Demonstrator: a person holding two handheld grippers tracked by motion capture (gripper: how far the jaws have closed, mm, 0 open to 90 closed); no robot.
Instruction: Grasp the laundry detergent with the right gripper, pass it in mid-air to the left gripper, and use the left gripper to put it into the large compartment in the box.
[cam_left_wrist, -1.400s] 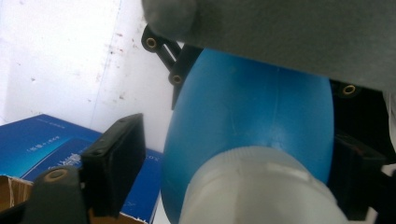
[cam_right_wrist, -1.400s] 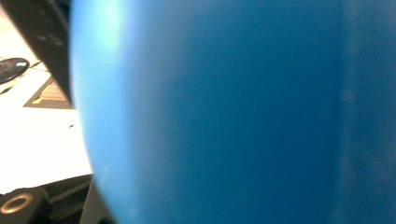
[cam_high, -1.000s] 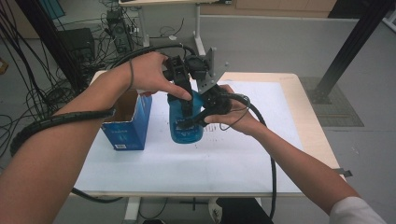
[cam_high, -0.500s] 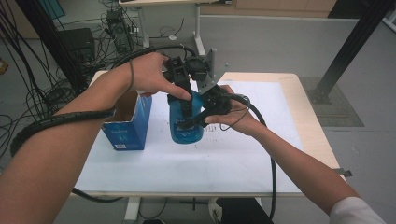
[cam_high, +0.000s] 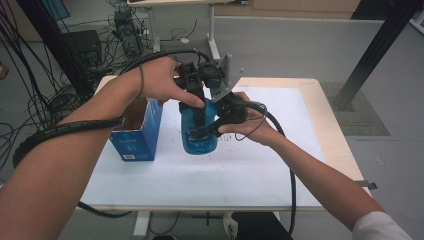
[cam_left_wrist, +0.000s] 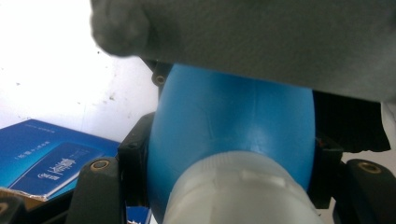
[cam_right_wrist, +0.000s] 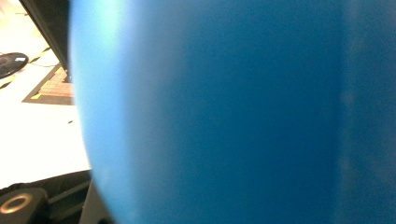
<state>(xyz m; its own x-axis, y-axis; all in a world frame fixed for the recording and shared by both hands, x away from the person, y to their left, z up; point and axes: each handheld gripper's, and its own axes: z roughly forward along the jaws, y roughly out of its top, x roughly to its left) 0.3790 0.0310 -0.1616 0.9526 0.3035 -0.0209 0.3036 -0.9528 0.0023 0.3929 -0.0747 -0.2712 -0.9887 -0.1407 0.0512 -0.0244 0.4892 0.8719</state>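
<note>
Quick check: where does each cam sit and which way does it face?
High view: above the person's side, looking down on the table; forearms, both claws on the bottle.
Left gripper view: on the left claw, down the bottle's cap.
Right gripper view: against the bottle's side.
All share the bottle; high and left share the box.

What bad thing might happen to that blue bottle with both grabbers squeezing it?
The left gripper clamps near the white cap and the right gripper clamps the body of the blue bottle. If they twist unevenly, the bottle might slip out. It could also tip into the open blue box close beside it.
</note>
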